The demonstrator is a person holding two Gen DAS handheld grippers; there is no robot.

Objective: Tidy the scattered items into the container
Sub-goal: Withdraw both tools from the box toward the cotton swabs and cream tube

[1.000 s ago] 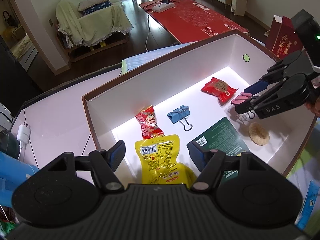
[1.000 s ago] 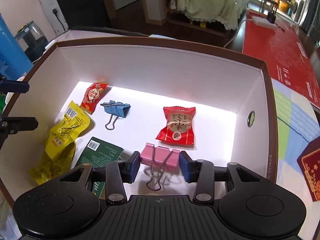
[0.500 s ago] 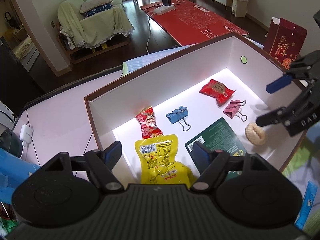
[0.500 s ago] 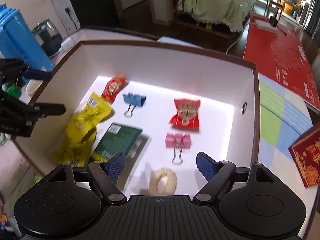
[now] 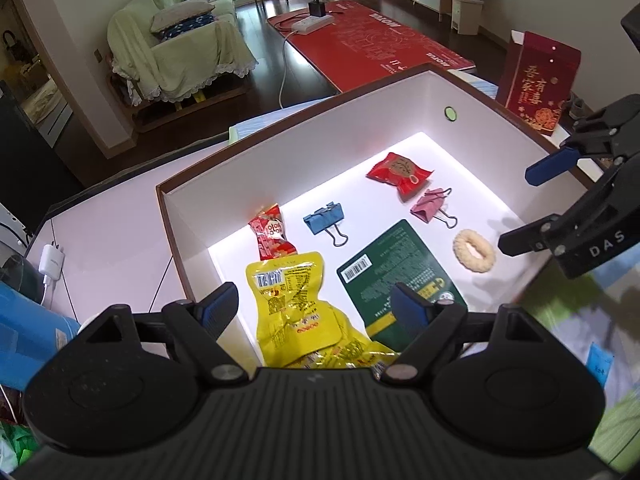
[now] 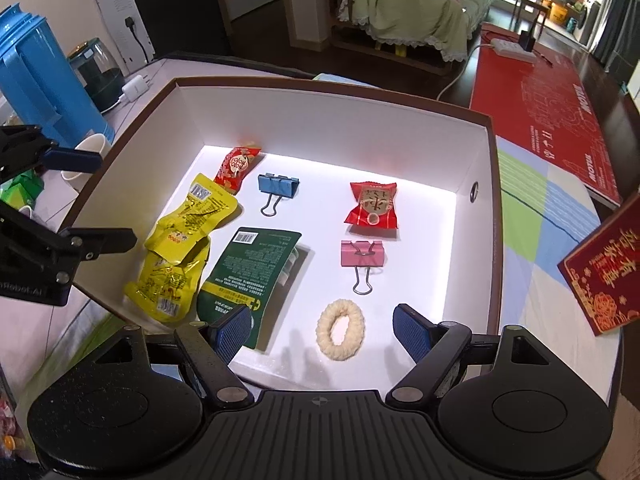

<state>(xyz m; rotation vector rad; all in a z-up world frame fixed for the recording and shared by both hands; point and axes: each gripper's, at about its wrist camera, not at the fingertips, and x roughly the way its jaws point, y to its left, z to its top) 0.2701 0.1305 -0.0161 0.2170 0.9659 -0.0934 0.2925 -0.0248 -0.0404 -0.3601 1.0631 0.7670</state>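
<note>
A white box with a brown rim [image 5: 280, 136] [image 6: 328, 84] holds a pink binder clip [image 5: 430, 206] [image 6: 362, 254], a blue binder clip [image 5: 324, 218] [image 6: 278, 186], two red snack packets [image 5: 400, 168] [image 6: 374, 204], a yellow pouch [image 5: 292, 300] [image 6: 188, 224], a green pack [image 5: 392, 264] [image 6: 256, 268] and a cream hair tie [image 5: 474, 250] [image 6: 340, 328]. My left gripper [image 5: 314, 310] hangs open over the box's near-left edge, empty. My right gripper [image 6: 322, 330] is open above the hair tie, holding nothing.
A red gift bag [image 5: 540, 80] [image 6: 604, 276] stands beside the box on a striped cloth [image 6: 540, 208]. A blue jug [image 6: 36, 76], a paper cup [image 6: 88, 152] and a white charger [image 5: 52, 260] sit left of the box.
My right gripper let go of the pink binder clip, opened wide and pulled back up out of the box. The clip now lies on the box floor. The left gripper stayed nearly still.
</note>
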